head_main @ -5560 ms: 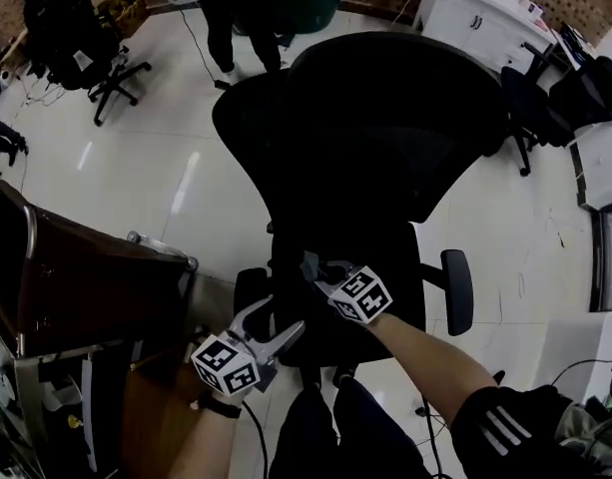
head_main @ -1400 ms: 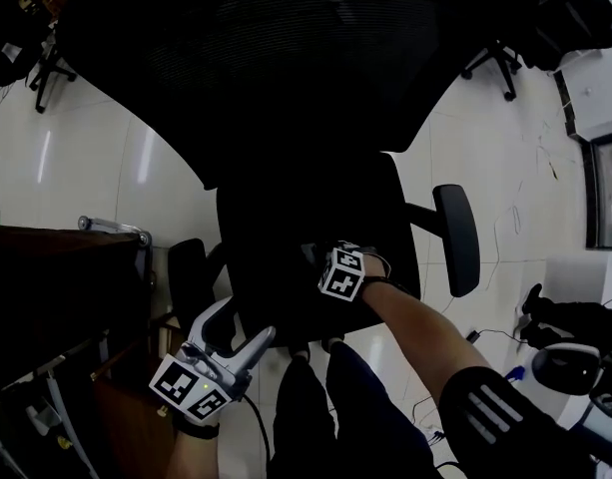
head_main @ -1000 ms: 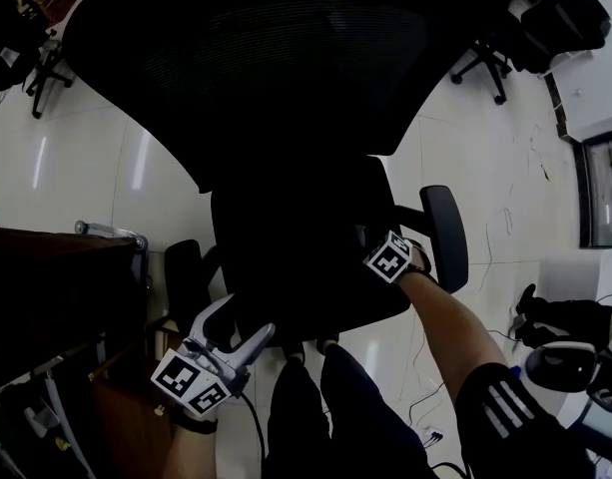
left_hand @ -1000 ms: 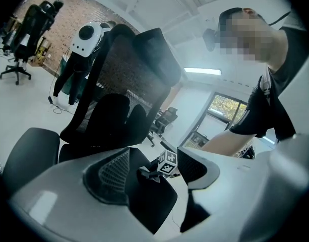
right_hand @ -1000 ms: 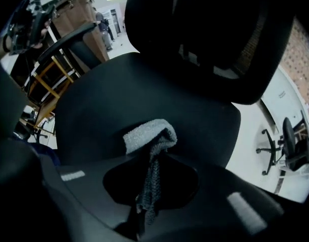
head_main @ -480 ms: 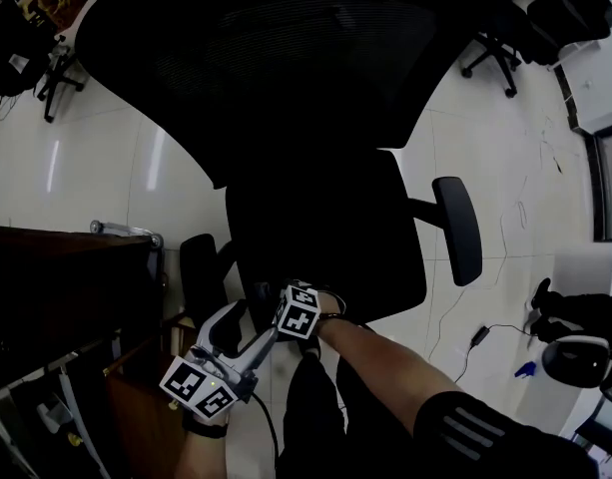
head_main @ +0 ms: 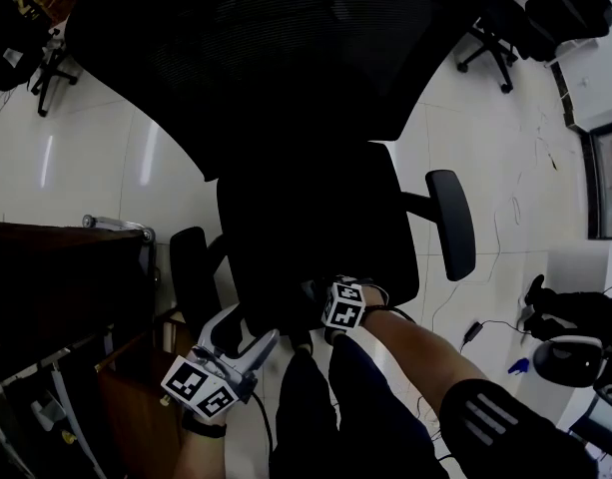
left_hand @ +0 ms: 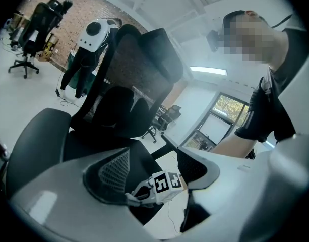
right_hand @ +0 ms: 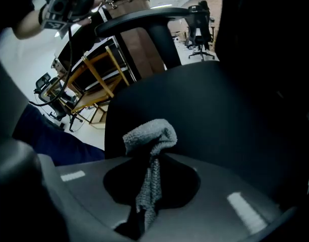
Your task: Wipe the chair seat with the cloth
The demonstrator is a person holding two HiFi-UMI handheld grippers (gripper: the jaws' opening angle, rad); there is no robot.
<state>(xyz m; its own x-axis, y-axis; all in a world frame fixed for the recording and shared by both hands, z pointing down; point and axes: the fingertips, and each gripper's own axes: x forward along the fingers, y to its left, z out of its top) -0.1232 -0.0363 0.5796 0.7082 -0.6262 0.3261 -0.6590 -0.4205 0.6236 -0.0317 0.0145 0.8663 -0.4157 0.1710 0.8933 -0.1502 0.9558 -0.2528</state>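
Grey terry cloth (right_hand: pixel 149 140) pinched in right gripper (right_hand: pixel 144 205) jaws, at front edge of black padded chair seat (head_main: pixel 315 228); left gripper (head_main: pixel 251 325) spread empty, just off that edge. Probably best: press flat, overlap strokes toward seat back

No text is legible; the left gripper (head_main: pixel 248 329) and right gripper (head_main: pixel 313 297) cubes carry only square markers.

Dim, underexposed head view: the black mesh office chair (head_main: pixel 286 78) sinks into near-featureless shadow, while the glossy white floor (head_main: pixel 86 168) carries pale streaks of overhead glare. A rectangular ceiling light panel (left_hand: pixel 208 70) glows in the left gripper view (fisheye bending, dark corners throughout). In the murky right gripper view, the grey terry cloth (right_hand: pixel 150 135) keeps its texture and the foreground is soft.
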